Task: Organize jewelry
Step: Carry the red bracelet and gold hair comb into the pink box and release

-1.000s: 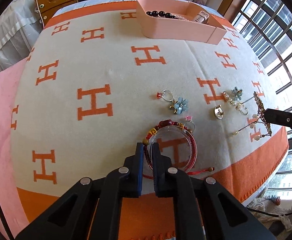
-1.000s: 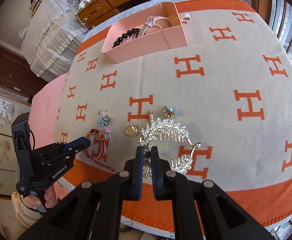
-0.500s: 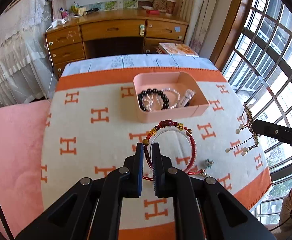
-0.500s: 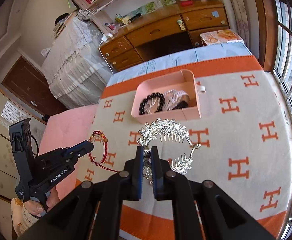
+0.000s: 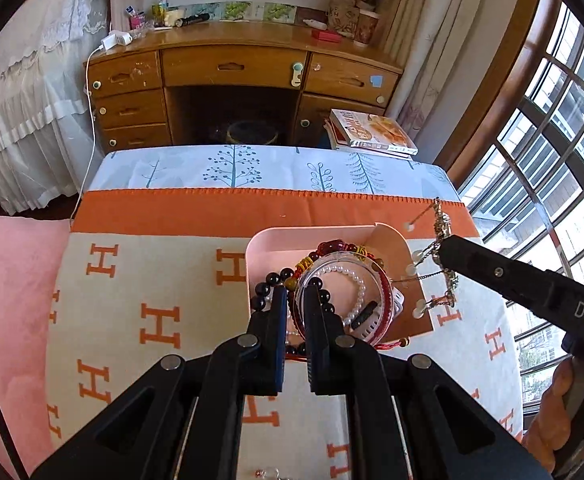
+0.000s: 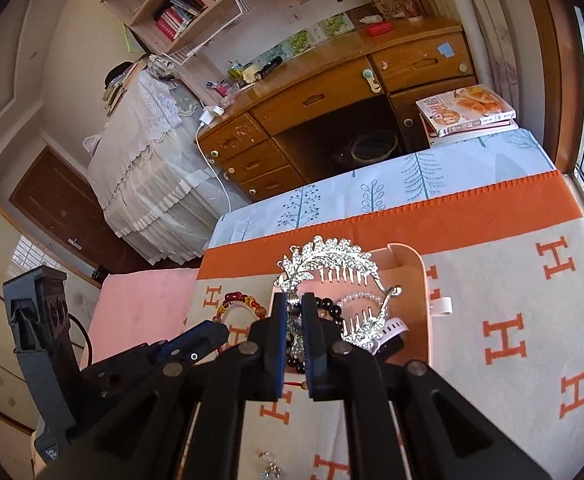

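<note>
Over the far half of the orange-and-cream blanket (image 5: 139, 280) sits the pink tray (image 5: 259, 248), and that is why you hold both tools where they are: each carries a piece out above the tray, so that letting go would drop it among the jewelry already gathered there. My reading is that you are at the point of delivery, with the release not yet made.

Your left gripper (image 5: 295, 300) is clenched on the bangle (image 5: 376, 280), pinching its near rim edge-on so the hoop hangs forward over the tray's inside. A rim grip like that leaves the ring free to swing, so lower it before you open.

Your right gripper (image 6: 295, 314) is clamped on the crystal hair comb (image 6: 328, 258) at the stem where its two leafy sprays meet; the sprays fan out ahead of the jaws above the tray's near wall. From the left camera you see it from the side, thin, with small white drops dangling on fine chains, and those could snag.

The bangle is a clear hoop bound with red cord and strung with dark red, gold and brown beads along its far arc. The comb is silver, set with sparkling stones, with rows of metal teeth. Below them lie a black bead bracelet (image 5: 265, 286) and a pearl strand (image 5: 356, 284).
</note>
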